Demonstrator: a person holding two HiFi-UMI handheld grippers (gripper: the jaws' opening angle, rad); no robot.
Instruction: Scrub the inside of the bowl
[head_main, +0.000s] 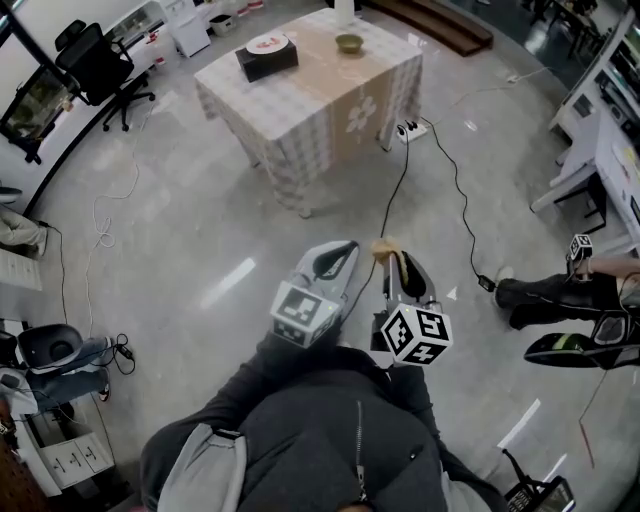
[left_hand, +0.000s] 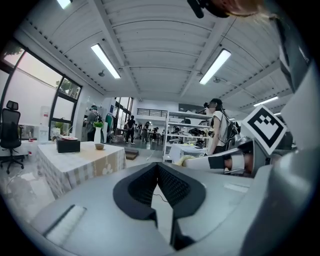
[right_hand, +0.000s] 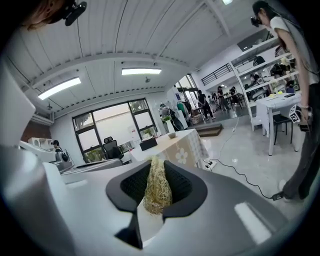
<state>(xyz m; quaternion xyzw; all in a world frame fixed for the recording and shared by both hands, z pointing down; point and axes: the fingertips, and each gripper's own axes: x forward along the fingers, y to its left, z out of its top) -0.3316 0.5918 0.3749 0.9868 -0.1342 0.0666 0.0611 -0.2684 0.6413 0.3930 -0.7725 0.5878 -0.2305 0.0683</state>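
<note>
Straw-coloured fibre is filling the gap between the fingers (right_hand: 131, 189) of the right gripper (right_hand: 156, 167). It is a scrubber (right_hand: 156, 194), and the two dark pads are pinching it from both sides while its tuft is sticking up past their tips. The left gripper (left_hand: 158, 172) is carrying nothing; its fingers (left_hand: 176, 186) are pressing together with no thing between them.

Seen from the head view, the two grippers are hanging side by side just ahead of the person's grey jacket (head_main: 330, 440). Both are pointing forward and slightly down over the glossy grey floor (head_main: 200, 240), and the scrubber is poking out of the right one.

The bowl (head_main: 349, 43) is sitting well apart from both grippers, across the open floor on the checked cloth of the worktop (head_main: 300, 120) and near its far edge. A white vase (head_main: 344, 10) is standing just behind it. To the bowl's left, a black box (head_main: 268, 62) is carrying a plate (head_main: 267, 43) on its top.

A power strip (head_main: 411, 130) is lying on the floor by the worktop's right corner, with a black cable (head_main: 457, 190) trailing from it toward the right. A black office chair (head_main: 95, 65) is standing at the far left — and at the right edge another person's legs (head_main: 555, 297) are showing.
</note>
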